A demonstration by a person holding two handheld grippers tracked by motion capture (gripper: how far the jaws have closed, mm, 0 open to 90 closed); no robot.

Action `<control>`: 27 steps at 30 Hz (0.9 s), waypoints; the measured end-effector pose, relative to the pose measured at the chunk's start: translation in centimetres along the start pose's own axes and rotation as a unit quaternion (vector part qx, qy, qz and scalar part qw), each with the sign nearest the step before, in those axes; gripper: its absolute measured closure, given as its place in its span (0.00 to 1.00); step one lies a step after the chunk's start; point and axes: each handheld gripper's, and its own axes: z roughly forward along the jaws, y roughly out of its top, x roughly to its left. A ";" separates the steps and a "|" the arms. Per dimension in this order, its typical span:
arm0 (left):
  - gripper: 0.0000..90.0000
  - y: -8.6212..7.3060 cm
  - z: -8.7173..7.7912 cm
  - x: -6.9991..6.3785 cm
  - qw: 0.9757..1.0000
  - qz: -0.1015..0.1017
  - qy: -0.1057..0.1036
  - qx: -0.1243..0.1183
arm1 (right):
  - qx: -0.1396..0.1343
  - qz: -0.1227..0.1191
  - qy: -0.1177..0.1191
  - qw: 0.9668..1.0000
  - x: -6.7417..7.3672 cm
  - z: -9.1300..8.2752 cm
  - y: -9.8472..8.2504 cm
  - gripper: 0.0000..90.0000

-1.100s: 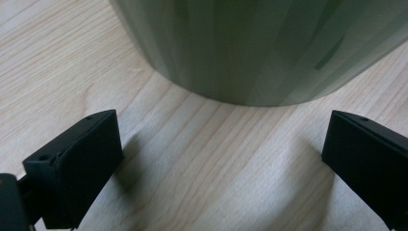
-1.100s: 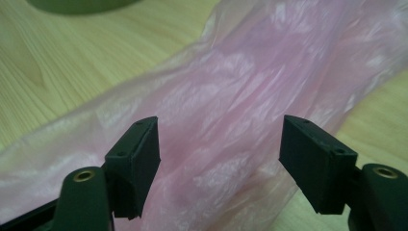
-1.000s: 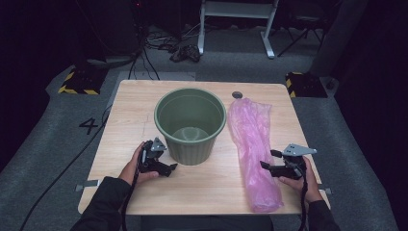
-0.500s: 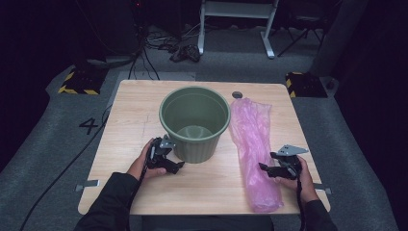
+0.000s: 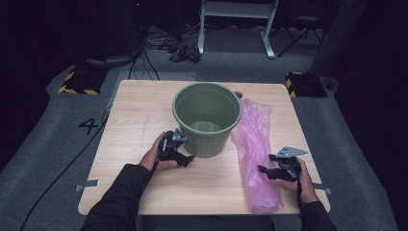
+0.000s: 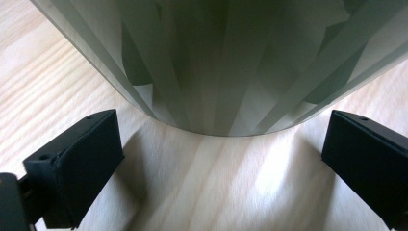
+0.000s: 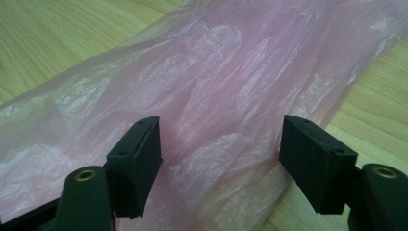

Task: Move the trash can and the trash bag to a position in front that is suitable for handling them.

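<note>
A green ribbed bucket point(image 5: 207, 118) stands upright mid-table, empty as far as I can see. My left gripper point(image 5: 186, 159) is at the foot of its near-left side, open. In the left gripper view the bucket wall point(image 6: 226, 62) looms close ahead and the wide-apart jaws touch nothing. A long crumpled pink plastic bag point(image 5: 255, 149) lies flat to the right of the bucket. My right gripper point(image 5: 262, 169) is at its right edge, pointing left. In the right gripper view the gripper point(image 7: 219, 144) is open over the pink bag point(image 7: 207, 96), its pads not pressing on the plastic.
The wooden table point(image 5: 139, 115) has bare room at its left and along the near edge. Beyond it the floor holds a white stand point(image 5: 235, 14), cables and yellow-black striped blocks point(image 5: 77, 82). A "4" point(image 5: 90, 126) is marked on the floor at left.
My left gripper has slid right across the table toward the bucket's base. The right gripper has stayed at the bag.
</note>
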 end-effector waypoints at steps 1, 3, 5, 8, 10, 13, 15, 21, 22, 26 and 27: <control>0.00 0.2 0.2 0.0 1.000 0.001 0.000 0.000 | 0.000 0.000 0.000 1.000 0.0 0.0 0.0 0.35; 0.00 0.6 0.6 0.0 1.000 0.002 0.000 -0.003 | 0.000 -0.001 0.001 1.000 0.1 0.0 0.0 0.35; 0.00 1.0 1.0 -0.1 1.000 0.003 0.001 -0.001 | 0.000 -0.003 0.001 1.000 0.2 0.0 0.0 0.35; 0.00 1.3 1.2 -0.2 1.000 0.002 0.000 0.000 | 0.001 -0.004 0.002 1.000 0.2 0.0 0.0 0.35; 0.00 1.3 1.2 -0.2 1.000 0.001 0.002 0.000 | 0.001 -0.006 0.004 1.000 0.4 0.0 0.0 0.35; 0.00 1.2 1.1 -0.4 1.000 -0.002 0.011 -0.002 | 0.001 -0.009 0.008 1.000 0.6 0.1 0.1 0.35; 0.00 1.1 1.0 -0.6 1.000 -0.009 0.013 -0.003 | 0.001 -0.012 0.010 1.000 0.9 0.1 0.2 0.35; 0.03 0.7 0.2 -1.3 0.999 -0.030 0.027 0.009 | 0.007 -0.014 0.015 1.000 1.7 0.6 0.6 0.29; 0.06 0.6 0.0 -1.5 0.999 -0.031 0.026 0.007 | 0.006 -0.015 0.018 1.000 1.9 0.7 0.6 0.29; 0.18 0.2 -0.6 -2.1 0.999 -0.023 0.041 -0.001 | 0.006 -0.024 0.025 0.999 2.7 1.0 1.0 0.28; 0.17 0.1 -0.8 -2.2 0.999 -0.017 0.045 -0.002 | 0.006 -0.025 0.027 0.999 2.9 1.1 1.0 0.28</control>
